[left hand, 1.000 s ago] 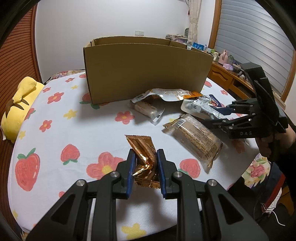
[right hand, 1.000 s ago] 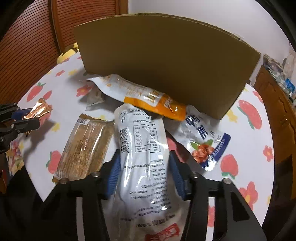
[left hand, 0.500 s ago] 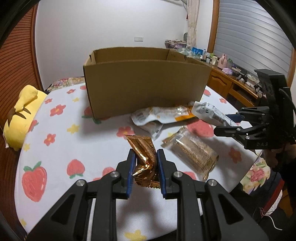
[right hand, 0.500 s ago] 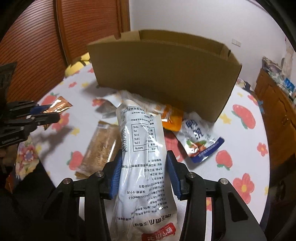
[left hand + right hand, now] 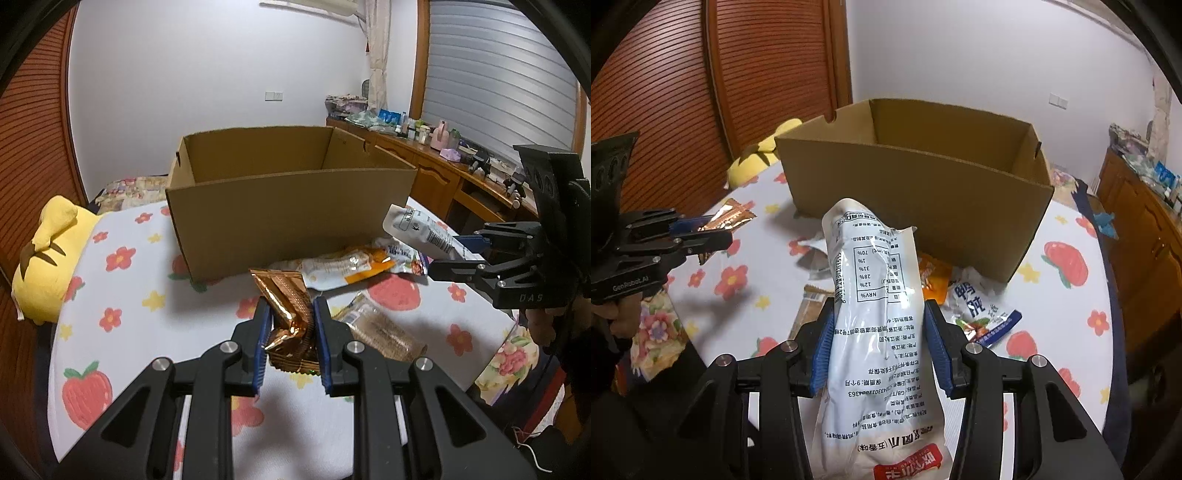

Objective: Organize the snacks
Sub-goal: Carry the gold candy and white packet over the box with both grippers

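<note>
Left gripper (image 5: 290, 334) clamps a crinkled copper foil snack (image 5: 287, 308) above the counter (image 5: 122, 295); right gripper (image 5: 879, 345) clamps a white printed pouch (image 5: 877, 295). Open cardboard box (image 5: 288, 221) beyond, loose packets at its base. Strawberry-flower cloth, wooden sideboard (image 5: 436, 173).

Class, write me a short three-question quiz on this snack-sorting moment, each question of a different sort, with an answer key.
1. True or false: the left gripper is shut on the crinkled copper foil snack packet.
2. Multiple choice: the right gripper holds A) the orange-ended pouch B) the long white printed pouch C) nothing.
3. Fill in: the clear-wrapped brown cracker pack lies on the ____ tablecloth, outside the open brown cardboard box.

Key: 1 true; 2 B; 3 strawberry-and-flower.
</note>
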`<act>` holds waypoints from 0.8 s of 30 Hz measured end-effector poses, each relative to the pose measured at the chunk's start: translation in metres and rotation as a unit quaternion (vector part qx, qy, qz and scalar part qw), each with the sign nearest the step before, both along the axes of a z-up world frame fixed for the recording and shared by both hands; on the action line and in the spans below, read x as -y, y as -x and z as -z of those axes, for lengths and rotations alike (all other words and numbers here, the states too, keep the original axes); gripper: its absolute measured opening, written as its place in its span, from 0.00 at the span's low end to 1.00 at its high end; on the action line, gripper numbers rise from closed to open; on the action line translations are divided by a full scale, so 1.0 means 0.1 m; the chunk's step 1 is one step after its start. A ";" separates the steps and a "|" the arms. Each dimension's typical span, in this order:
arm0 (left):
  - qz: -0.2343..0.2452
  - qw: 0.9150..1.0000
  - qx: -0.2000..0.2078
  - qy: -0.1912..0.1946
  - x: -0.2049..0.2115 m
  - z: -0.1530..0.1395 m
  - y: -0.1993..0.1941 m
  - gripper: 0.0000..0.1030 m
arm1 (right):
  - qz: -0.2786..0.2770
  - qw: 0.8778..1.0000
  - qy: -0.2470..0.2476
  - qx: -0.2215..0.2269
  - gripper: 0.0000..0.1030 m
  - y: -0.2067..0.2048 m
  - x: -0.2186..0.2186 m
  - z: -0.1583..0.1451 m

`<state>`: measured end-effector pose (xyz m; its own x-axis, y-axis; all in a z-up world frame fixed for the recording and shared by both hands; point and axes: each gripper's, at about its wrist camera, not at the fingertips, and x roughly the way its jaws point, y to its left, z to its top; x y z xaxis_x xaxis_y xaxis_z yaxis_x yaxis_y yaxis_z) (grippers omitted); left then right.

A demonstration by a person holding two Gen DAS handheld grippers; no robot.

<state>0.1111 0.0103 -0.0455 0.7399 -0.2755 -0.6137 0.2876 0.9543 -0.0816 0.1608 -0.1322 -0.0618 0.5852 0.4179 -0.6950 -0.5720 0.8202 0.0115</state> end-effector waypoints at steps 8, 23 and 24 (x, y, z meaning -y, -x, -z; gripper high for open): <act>0.010 1.000 0.028 -0.007 0.03 -0.26 -0.19 0.20 | -0.003 1.000 -0.014 0.027 0.45 -0.13 -0.08 -0.30; 0.004 0.998 0.060 -0.031 -0.03 -0.66 -0.88 0.20 | -0.023 0.995 -0.041 0.083 0.47 -0.90 -0.31 -0.92; 0.004 0.998 0.058 -0.033 -0.04 -0.66 -0.91 0.20 | -0.024 0.995 -0.043 0.084 0.47 -0.98 -0.33 -0.93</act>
